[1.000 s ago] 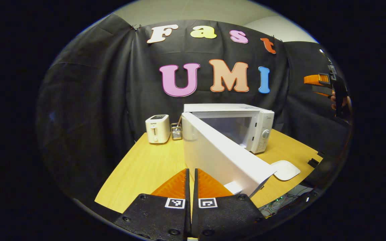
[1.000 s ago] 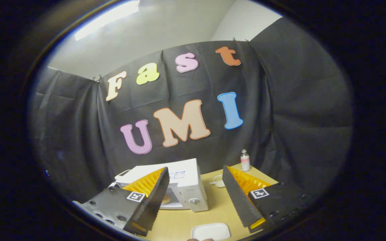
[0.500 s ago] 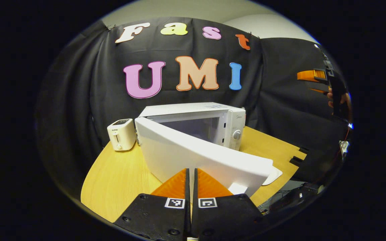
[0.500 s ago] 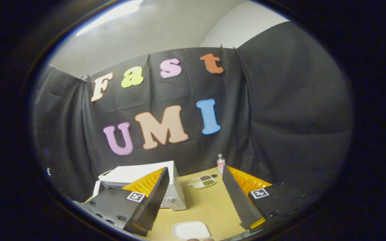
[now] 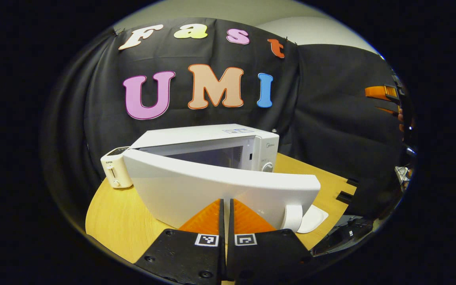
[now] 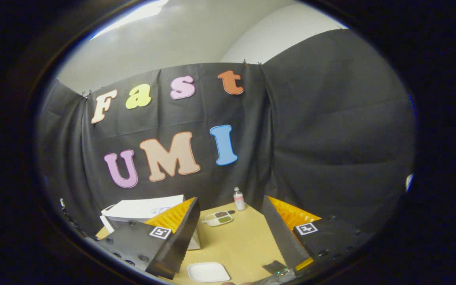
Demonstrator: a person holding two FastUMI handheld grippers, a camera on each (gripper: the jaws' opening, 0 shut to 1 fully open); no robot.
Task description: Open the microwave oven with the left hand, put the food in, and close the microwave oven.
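Note:
The white microwave (image 5: 212, 136) stands on the wooden table (image 5: 113, 217). Its white door (image 5: 212, 186) is partly open and swung across the front, hiding most of the inside. My left gripper (image 5: 225, 201) is shut, with its fingertips together against the door's outer face, left of the door handle (image 5: 291, 217). My right gripper (image 6: 231, 200) is open and empty, held high above the table. It also shows at the right edge of the left gripper view (image 5: 384, 99) with a hand behind it. The microwave (image 6: 145, 206) sits partly behind its left finger.
A white toaster (image 5: 115, 172) stands left of the microwave. An empty white plate (image 5: 313, 219) (image 6: 208, 272) lies near the table's front edge. A compartment tray with food (image 6: 219, 218) and a small bottle (image 6: 238, 199) sit at the back by the cloth wall.
The microwave door has swung toward the oven front, with my shut left gripper following against it. The right gripper view has turned to the right, bringing the tray and bottle toward its middle.

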